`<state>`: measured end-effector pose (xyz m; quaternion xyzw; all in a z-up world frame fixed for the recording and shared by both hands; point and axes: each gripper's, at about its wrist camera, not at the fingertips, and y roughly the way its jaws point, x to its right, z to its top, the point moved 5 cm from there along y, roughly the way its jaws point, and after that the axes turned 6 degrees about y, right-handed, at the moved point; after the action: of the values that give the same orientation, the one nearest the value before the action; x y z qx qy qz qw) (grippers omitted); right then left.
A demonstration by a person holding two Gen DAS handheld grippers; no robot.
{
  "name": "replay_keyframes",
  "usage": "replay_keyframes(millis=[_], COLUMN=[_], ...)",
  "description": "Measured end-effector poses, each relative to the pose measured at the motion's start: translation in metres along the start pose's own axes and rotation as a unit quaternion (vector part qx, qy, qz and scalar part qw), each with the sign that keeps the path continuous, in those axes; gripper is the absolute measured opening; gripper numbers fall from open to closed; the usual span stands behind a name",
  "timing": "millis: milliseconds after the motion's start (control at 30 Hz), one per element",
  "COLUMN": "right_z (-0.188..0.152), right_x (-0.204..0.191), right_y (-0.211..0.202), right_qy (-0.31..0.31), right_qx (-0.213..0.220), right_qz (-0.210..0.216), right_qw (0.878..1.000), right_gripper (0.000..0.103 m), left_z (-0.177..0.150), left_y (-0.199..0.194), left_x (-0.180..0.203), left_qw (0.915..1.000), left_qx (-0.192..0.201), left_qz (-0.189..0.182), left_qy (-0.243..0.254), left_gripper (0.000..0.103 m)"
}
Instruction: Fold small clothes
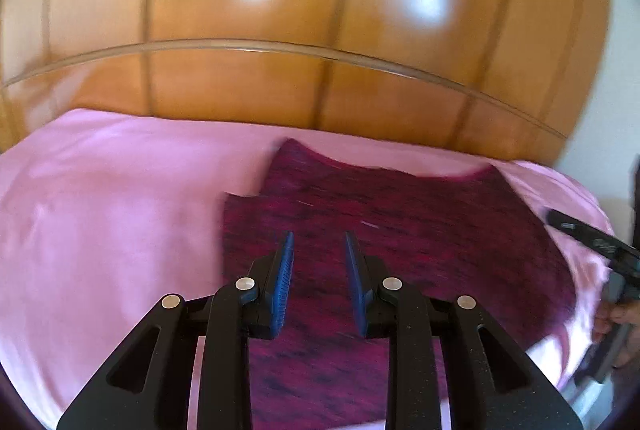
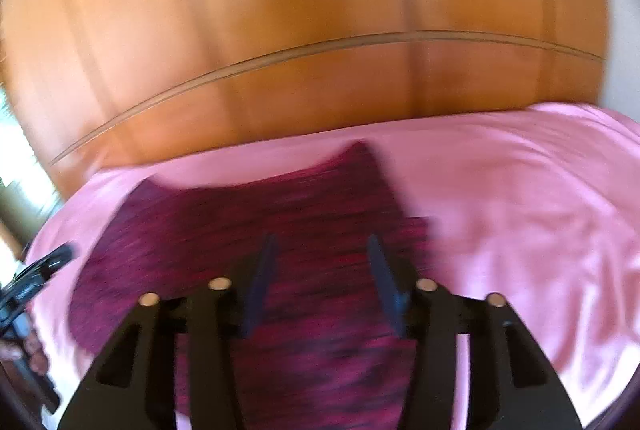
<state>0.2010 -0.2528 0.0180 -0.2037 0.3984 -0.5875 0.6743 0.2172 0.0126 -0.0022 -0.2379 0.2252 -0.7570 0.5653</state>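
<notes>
A small magenta-and-black knit top [image 1: 400,230] lies flat on a pink sheet [image 1: 100,209], neckline toward the wooden headboard. My left gripper [image 1: 319,242] is open and empty, hovering over the top's lower left part. My right gripper [image 2: 322,244] is open and empty above the same top [image 2: 248,213], over its lower right part. The right gripper also shows at the right edge of the left wrist view [image 1: 592,242]; the left one shows at the left edge of the right wrist view [image 2: 36,270]. The right wrist view is blurred.
A glossy wooden headboard [image 1: 280,77] stands right behind the sheet's far edge. The pink sheet [image 2: 540,209] spreads wide on both sides of the top. A white wall [image 1: 616,69] shows at the far right.
</notes>
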Motion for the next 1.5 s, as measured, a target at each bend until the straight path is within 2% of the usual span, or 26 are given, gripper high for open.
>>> replay_keyframes(millis=[33, 133, 200, 267, 333, 400, 433, 500, 667, 1133, 1500], right_z=[-0.007, -0.032, -0.045, -0.05, -0.051, -0.052, -0.051, -0.054, -0.059, -0.057, -0.058], right_x=[-0.016, -0.063, -0.082, -0.081, -0.067, -0.05, -0.048, -0.05, -0.051, -0.053, -0.054], right_y=[0.004, 0.022, 0.037, 0.053, 0.068, 0.077, 0.076, 0.073, 0.068, 0.069, 0.07], right_qy=[-0.015, -0.072, -0.108, -0.119, -0.115, -0.069, -0.062, -0.071, -0.069, -0.063, -0.066], right_qx=[-0.012, -0.05, -0.059, -0.069, -0.077, -0.09, -0.088, -0.082, -0.071, -0.07, -0.069], right_qz=[0.018, 0.054, 0.043, 0.017, -0.007, 0.023, 0.03, 0.029, 0.026, 0.018, 0.012], right_qw=[1.0, 0.995, 0.991, 0.99, 0.99, 0.993, 0.994, 0.994, 0.995, 0.995, 0.995], right_gripper=[0.054, 0.053, 0.053, 0.052, 0.051, 0.051, 0.05, 0.051, 0.052, 0.053, 0.054], left_z=[-0.003, -0.016, -0.028, -0.038, -0.037, -0.032, -0.028, -0.022, -0.013, -0.024, -0.036], left_y=[0.002, 0.015, 0.034, 0.047, 0.045, 0.03, 0.022, 0.009, -0.007, -0.019, -0.008], left_x=[0.01, 0.029, 0.027, 0.015, 0.014, 0.018, 0.017, 0.014, -0.001, -0.04, -0.053], left_qw=[0.9999, 0.9988, 0.9976, 0.9964, 0.9969, 0.998, 0.9986, 0.9989, 0.9977, 0.9956, 0.9961], left_qx=[-0.005, -0.026, -0.061, -0.084, -0.079, -0.061, -0.049, -0.027, -0.01, -0.017, -0.042], left_qz=[-0.014, -0.029, -0.004, -0.001, 0.003, 0.011, 0.018, 0.037, 0.067, 0.092, 0.07], left_qy=[0.01, 0.031, 0.033, 0.008, 0.005, 0.011, 0.013, 0.013, 0.011, -0.009, -0.032], left_gripper=[0.034, 0.034, 0.034, 0.034, 0.034, 0.035, 0.044, 0.053, 0.053, 0.053, 0.053])
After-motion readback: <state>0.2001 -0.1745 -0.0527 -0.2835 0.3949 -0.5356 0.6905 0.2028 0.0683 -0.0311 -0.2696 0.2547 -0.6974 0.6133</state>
